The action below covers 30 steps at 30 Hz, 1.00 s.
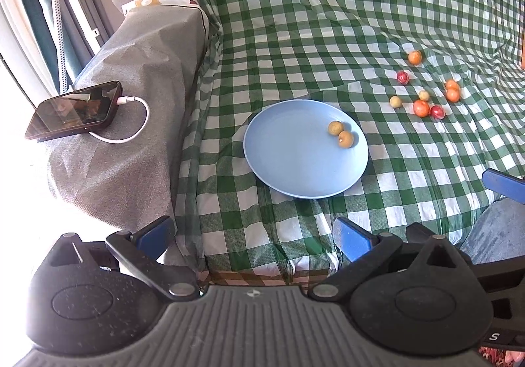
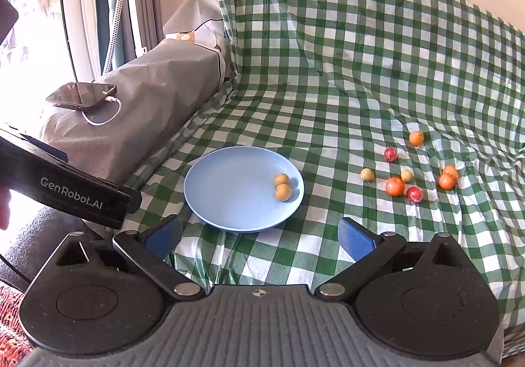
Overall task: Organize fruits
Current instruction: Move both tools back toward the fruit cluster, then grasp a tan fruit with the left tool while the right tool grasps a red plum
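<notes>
Both wrist views look down and forward from near the cloth's (image 1: 295, 22) near edge. Both share the plate (image 1: 295, 163) at centre, fruits (image 2: 395, 186) at right, phone (image 2: 82, 95) at left.

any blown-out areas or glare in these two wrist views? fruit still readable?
Left wrist view: lower-left window side is blown out white, the phone screen shows reflections, and fisheye bends the checked cloth. Right wrist view: the window at left is overexposed too; the plate and loose fruits are evenly lit and sharp.
</notes>
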Motion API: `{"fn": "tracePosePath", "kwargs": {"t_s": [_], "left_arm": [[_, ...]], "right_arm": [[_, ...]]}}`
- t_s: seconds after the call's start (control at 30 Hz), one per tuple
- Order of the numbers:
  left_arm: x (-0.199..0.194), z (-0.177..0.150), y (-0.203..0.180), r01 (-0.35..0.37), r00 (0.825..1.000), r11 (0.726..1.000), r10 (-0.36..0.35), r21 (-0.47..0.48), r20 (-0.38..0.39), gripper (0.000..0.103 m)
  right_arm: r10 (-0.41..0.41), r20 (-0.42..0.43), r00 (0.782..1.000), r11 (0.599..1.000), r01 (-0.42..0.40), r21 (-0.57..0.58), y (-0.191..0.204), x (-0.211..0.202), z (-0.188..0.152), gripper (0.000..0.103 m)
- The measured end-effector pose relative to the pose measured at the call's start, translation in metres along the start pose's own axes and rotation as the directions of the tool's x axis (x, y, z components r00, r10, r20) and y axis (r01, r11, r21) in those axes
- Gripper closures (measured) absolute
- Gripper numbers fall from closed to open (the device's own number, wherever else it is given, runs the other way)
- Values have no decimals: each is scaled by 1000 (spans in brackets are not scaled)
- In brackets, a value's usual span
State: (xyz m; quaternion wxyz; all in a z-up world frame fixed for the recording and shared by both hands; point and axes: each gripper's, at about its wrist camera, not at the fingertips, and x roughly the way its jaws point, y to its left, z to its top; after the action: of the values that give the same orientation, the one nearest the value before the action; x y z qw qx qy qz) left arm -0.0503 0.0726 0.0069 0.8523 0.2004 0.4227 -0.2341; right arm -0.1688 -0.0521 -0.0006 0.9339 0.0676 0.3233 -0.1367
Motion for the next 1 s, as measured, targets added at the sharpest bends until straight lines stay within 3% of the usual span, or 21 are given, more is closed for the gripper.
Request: {"fn": "tracePosePath", "kwargs": {"t_s": [0.17,0.3,0.5,0.7,0.87,1.0], "left_arm": [[10,13,-9,4,1000,1000,-4,9,-23,0],[24,29,-26,16,999,999,-14,39,-46,0],[54,59,-57,52,996,996,-47,73,-73,0],[101,104,-102,92,993,988,-83,124,-78,0],[156,143,-148,114,992,975,-102,192,-72,0],[206,168,-182,131,990,963,-115,235,-80,0]], "right_arm": [[2,-23,1000,999,-1,34,-8,7,-3,1],[-18,-44,999,991,23,132,-33,18,-6,1],[-111,-91,990,950,132,282,-88,44,-15,1],[-209,-134,969,903,244,353,-144,81,-26,1],[-300,-125,946,883,325,339,-183,119,-22,1],[-393,-113,912,867,409,285,-216,161,-18,1]]}}
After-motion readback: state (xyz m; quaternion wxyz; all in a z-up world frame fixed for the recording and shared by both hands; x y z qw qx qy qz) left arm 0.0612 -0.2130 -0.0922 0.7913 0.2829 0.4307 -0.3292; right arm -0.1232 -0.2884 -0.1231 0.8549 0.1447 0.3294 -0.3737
